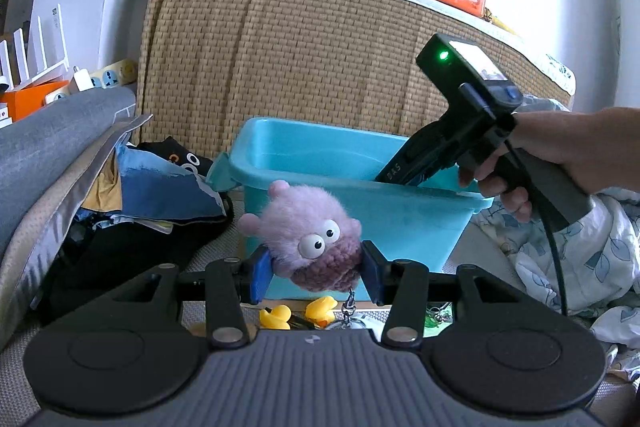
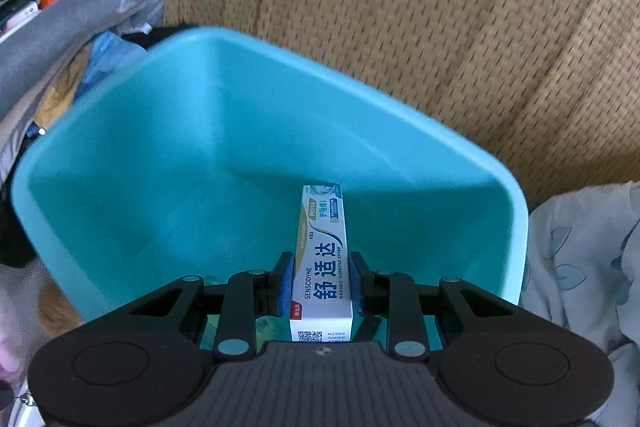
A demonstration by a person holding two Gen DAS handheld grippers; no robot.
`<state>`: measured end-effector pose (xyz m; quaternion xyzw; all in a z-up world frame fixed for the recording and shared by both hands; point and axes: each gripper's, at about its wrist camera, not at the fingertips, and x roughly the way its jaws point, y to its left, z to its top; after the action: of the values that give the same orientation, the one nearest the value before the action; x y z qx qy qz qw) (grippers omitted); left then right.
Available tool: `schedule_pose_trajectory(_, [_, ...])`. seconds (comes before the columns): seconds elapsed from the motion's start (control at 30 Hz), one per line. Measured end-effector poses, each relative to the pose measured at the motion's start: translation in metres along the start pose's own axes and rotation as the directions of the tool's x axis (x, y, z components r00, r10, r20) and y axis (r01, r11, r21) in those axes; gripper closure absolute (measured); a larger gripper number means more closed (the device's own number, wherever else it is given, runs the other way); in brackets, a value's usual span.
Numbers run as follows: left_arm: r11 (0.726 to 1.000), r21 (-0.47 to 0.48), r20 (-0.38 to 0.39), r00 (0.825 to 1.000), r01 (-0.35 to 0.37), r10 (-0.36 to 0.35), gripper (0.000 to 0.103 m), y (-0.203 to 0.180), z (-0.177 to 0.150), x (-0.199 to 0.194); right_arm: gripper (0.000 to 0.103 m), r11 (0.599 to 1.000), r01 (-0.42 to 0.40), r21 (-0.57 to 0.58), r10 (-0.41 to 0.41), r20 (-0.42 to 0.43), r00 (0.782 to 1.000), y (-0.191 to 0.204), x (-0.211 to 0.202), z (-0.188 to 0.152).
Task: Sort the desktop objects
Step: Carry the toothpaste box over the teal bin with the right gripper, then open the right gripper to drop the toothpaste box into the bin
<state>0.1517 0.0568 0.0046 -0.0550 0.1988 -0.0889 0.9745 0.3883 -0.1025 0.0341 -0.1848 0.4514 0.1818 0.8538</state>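
**Both hand-held grippers loaded, bin in front**

Left hand-held gripper (image 1: pixel 316 269): blue pads are clamped on a pink plush keychain toy (image 1: pixel 310 237), held just in front of the teal bin (image 1: pixel 360 215), outside its near wall. A metal chain is seen hanging below the toy. Two yellow rubber ducks (image 1: pixel 298 311) are seen underneath, beneath the pads.

Right hand-held gripper (image 2: pixel 320 285): closed on a Sensodyne toothpaste box (image 2: pixel 323 255), gripped near its rear end, with the front end pointed down into the teal bin (image 2: pixel 224 147). Whether the box tip touches the bin floor cannot be told.

A woven mat (image 1: pixel 300 47) is seen behind the bin, with floral bedding (image 1: pixel 560 251) to its right.
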Motion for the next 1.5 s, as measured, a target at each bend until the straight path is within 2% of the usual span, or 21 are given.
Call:
schedule_pose_trajectory(0.1, [1.0,-0.007,0.014,1.0,0.005,-0.005,0.053,0.001,0.001,-0.002,0.072,1.0,-0.001,-0.031,0.0,-0.031,1.0,0.0,0.005,0.001])
schedule_pose_trajectory(0.47, [1.0,-0.003,0.016,1.0,0.013,-0.013,0.053,0.001,0.002,-0.002,0.072,0.999,-0.036,-0.012,0.033,-0.164,0.986,-0.01,0.02,0.005])
schedule_pose_trajectory(0.6, [1.0,0.002,0.011,1.0,0.015,-0.015,0.053,-0.001,0.001,-0.002,0.071,0.999,-0.043,-0.026,0.037,-0.19,0.981,-0.008,0.019,0.006])
schedule_pose_trajectory(0.67, [1.0,0.003,0.01,1.0,0.015,-0.015,0.053,-0.001,0.0,-0.002,0.071,0.999,-0.036,-0.023,0.032,-0.176,0.984,-0.007,0.018,0.006])
schedule_pose_trajectory(0.77, [1.0,-0.005,0.008,1.0,0.013,-0.013,0.053,0.0,0.0,-0.003,0.071,1.0,-0.024,-0.019,0.021,-0.125,0.992,-0.005,0.007,0.004])
schedule_pose_trajectory(0.83, [1.0,-0.012,0.004,1.0,0.013,-0.013,0.053,0.002,0.0,-0.002,0.07,0.999,-0.046,-0.015,0.045,-0.035,0.998,-0.004,-0.013,-0.002])
schedule_pose_trajectory(0.93, [0.999,-0.031,-0.002,1.0,0.016,-0.016,0.053,0.005,0.0,-0.001,0.069,0.998,-0.062,0.011,0.061,0.08,0.995,-0.001,-0.042,-0.015])
schedule_pose_trajectory(1.0, [0.999,-0.039,-0.005,1.0,0.013,-0.013,0.053,0.006,0.0,0.0,0.067,0.997,-0.068,0.03,0.062,0.158,0.985,0.001,-0.06,-0.028])
schedule_pose_trajectory(1.1, [0.999,-0.043,-0.006,1.0,0.01,-0.01,0.053,0.007,0.0,0.001,0.061,0.998,-0.021,0.064,0.002,0.282,0.96,0.007,-0.087,-0.057])
schedule_pose_trajectory(1.23, [0.999,-0.033,-0.009,1.0,0.006,-0.007,0.053,0.005,-0.001,0.002,0.061,0.998,0.032,0.056,-0.051,0.382,0.923,0.019,-0.11,-0.085])
schedule_pose_trajectory(1.37, [1.0,-0.019,-0.013,1.0,0.009,-0.009,0.053,0.001,-0.001,0.004,0.061,0.987,-0.012,0.158,-0.055,0.407,0.912,0.019,-0.112,-0.109])
schedule_pose_trajectory(1.5, [1.0,-0.007,-0.016,1.0,0.013,-0.013,0.053,-0.006,-0.002,0.004,0.061,0.977,0.051,0.205,-0.136,0.429,0.893,0.023,-0.121,-0.131])
